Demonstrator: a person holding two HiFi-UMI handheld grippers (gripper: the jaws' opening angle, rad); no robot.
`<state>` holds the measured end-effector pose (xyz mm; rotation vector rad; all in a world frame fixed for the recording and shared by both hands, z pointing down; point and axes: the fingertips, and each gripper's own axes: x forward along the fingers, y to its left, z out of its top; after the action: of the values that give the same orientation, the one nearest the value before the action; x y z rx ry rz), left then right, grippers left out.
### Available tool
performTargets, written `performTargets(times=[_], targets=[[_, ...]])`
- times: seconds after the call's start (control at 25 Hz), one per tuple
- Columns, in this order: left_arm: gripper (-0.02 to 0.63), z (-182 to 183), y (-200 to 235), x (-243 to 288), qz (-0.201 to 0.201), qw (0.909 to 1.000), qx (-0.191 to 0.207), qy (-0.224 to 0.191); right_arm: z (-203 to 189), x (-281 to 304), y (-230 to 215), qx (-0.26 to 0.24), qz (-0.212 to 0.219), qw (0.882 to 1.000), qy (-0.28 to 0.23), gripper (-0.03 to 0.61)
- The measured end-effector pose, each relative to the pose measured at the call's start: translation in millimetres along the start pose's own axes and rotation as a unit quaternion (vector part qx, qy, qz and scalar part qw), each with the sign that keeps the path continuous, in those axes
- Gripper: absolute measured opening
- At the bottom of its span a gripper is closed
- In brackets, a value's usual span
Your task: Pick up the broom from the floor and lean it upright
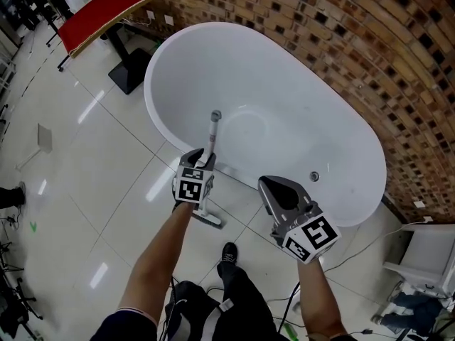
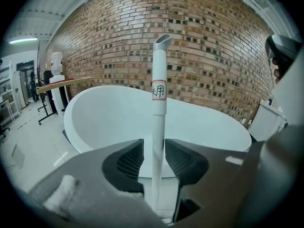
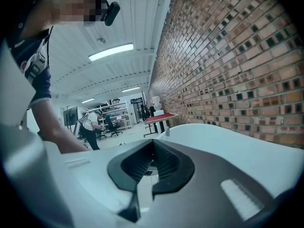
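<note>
The broom stands upright with its white handle [image 1: 211, 138] leaning on the rim of the white bathtub [image 1: 165, 55] and its head [image 1: 209, 218] on the floor tiles. My left gripper [image 1: 201, 159] is open around the handle, about midway up. In the left gripper view the handle [image 2: 159, 108] runs up between the ribbed pads [image 2: 131, 159] of the left gripper [image 2: 154, 158], with a thin gap showing on the left side. My right gripper [image 1: 274, 187] hovers to the right over the tub's near rim, shut and empty. The right gripper [image 3: 152, 144] points along the tub [image 3: 228, 137].
A brick wall [image 1: 341, 41] curves behind the tub. A red-topped table [image 1: 99, 11] on a black base [image 1: 128, 73] stands at the back left. A white cabinet [image 1: 426, 254] sits at the right. Cables [image 1: 355, 244] and the person's shoe [image 1: 227, 253] lie near the broom head.
</note>
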<state>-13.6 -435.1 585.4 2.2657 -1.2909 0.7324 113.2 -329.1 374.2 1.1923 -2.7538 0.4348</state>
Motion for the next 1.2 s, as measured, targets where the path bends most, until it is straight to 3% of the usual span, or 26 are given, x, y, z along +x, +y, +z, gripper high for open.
performTargets(times=[0.24, 0.48, 0.8, 0.92, 1.2], targets=[[0.144, -0.8, -2.6, -41.3, -0.026, 0.9994, -0.012, -0.022, 6.7, 11.8, 18.1, 0.002, 0.001, 1.000, -0.002, 0.003], [0.133, 18.7, -15.6, -106.2, -0.092, 0.9932, -0.016, -0.070, 7.1, 12.9, 55.9, 0.001, -0.028, 1.000, 0.001, 0.003], [0.002, 63.1, -44.2, -215.5, -0.187, 0.9713, 0.053, -0.137, 26.3, -2.0, 105.7, 0.026, -0.110, 0.993, -0.028, 0.003], [0.001, 73.4, -54.8, -251.1, -0.216, 0.9626, 0.077, -0.144, 36.8, -5.6, 127.7, 0.025, -0.119, 0.992, -0.038, 0.003], [0.000, 100.5, -69.8, -314.3, -0.249, 0.9493, 0.063, -0.182, 55.0, -7.6, 160.8, 0.012, -0.113, 0.992, -0.049, 0.005]])
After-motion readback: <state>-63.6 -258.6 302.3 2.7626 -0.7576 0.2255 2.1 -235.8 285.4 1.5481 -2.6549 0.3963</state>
